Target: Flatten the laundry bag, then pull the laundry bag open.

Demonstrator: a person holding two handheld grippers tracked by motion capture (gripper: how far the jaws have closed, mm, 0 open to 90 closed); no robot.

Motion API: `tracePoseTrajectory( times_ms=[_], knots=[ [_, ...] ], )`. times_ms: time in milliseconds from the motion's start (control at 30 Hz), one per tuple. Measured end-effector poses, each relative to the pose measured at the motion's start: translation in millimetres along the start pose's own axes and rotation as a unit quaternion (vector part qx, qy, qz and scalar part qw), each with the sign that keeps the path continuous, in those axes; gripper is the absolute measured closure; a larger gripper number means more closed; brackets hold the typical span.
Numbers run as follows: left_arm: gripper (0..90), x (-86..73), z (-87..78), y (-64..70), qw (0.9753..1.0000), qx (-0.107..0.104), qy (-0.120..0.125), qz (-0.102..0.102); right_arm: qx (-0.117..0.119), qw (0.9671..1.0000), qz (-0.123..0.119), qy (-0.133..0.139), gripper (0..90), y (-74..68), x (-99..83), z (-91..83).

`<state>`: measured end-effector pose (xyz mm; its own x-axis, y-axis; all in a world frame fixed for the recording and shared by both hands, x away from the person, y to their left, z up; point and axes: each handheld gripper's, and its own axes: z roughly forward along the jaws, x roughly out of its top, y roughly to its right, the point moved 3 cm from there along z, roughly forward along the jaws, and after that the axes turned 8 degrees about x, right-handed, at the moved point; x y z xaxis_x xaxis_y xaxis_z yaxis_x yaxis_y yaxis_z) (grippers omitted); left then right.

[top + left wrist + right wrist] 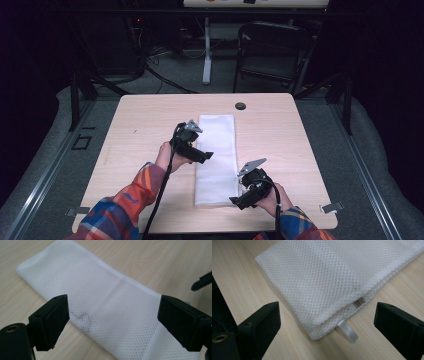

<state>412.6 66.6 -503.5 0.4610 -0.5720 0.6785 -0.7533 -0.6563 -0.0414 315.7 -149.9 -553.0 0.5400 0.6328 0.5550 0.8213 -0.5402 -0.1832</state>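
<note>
A white mesh laundry bag (216, 159) is seen folded into a long narrow strip at the centre of the high view, lying flat on the light wooden table (280, 135) and running from the middle of the frame down toward its lower edge. In the right gripper view a layered corner is shown at centre, with a small white ribbon loop (347, 331) sticking out beneath it. The folding is judged to be largely done lengthwise; a further crosswise fold may be left. The left gripper (199, 152) is held over the strip's left edge, its jaws spread wide and empty. The right gripper (243, 197) is placed at the strip's lower right corner, its jaws likewise wide apart, nothing being gripped.
</note>
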Motion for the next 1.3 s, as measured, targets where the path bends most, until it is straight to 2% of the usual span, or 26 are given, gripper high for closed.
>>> tracePoseTrajectory(
  times_ms=[100,200,300,500,633,733,767,1067,1167,1300],
  knots=[
    [10.4,-10.5,-0.7,6.5,0.9999,0.001,-0.012,0.011,-0.004,0.9999,0.003,0.011,5.8,2.3,-0.7,-3.0],
    [9.0,-19.8,-2.5,14.7,0.9997,-0.003,-0.02,0.011,-0.012,0.9999,0.006,0.006,5.8,5.8,-2.4,-5.5],
    [7.6,-26.5,-4.8,23.0,0.9994,-0.003,-0.026,0.022,-0.012,0.9998,0.011,0.009,5.7,7.7,-3.0,-6.4],
    [5.1,-33.3,-7.3,34.6,0.9993,-0.016,-0.028,0.02,-0.014,0.9997,0.019,0.01,5.5,10.5,-4.2,-5.6],
    [4.7,-38.8,-6.9,47.1,0.9987,-0.021,-0.032,0.033,-0.014,0.9996,0.022,0.005,5.6,12.3,-5.1,-6.4],
    [4.7,-42.3,-5.7,53.7,0.998,-0.044,-0.034,0.029,-0.012,0.9996,0.025,0.006,5.7,12.8,-5.5,-5.9],
    [4.8,-43.0,-5.2,55.3,0.998,-0.044,-0.033,0.03,-0.012,0.9996,0.026,0.004,5.7,12.8,-5.6,-6.0],
    [6.3,-48.5,-1.6,67.6,0.997,-0.047,-0.038,0.05,-0.014,0.9995,0.027,-0.007,6.4,14.5,-6.3,-5.4],
    [7.6,-50.7,0.8,74.4,0.9955,-0.052,-0.041,0.067,-0.016,0.9995,0.026,-0.008,6.5,15.2,-6.5,-5.6],
    [10.1,-53.7,6.3,83.7,0.9942,-0.062,-0.044,0.077,-0.016,0.9994,0.029,-0.007,6.7,15.1,-6.2,-4.4]
  ],
)
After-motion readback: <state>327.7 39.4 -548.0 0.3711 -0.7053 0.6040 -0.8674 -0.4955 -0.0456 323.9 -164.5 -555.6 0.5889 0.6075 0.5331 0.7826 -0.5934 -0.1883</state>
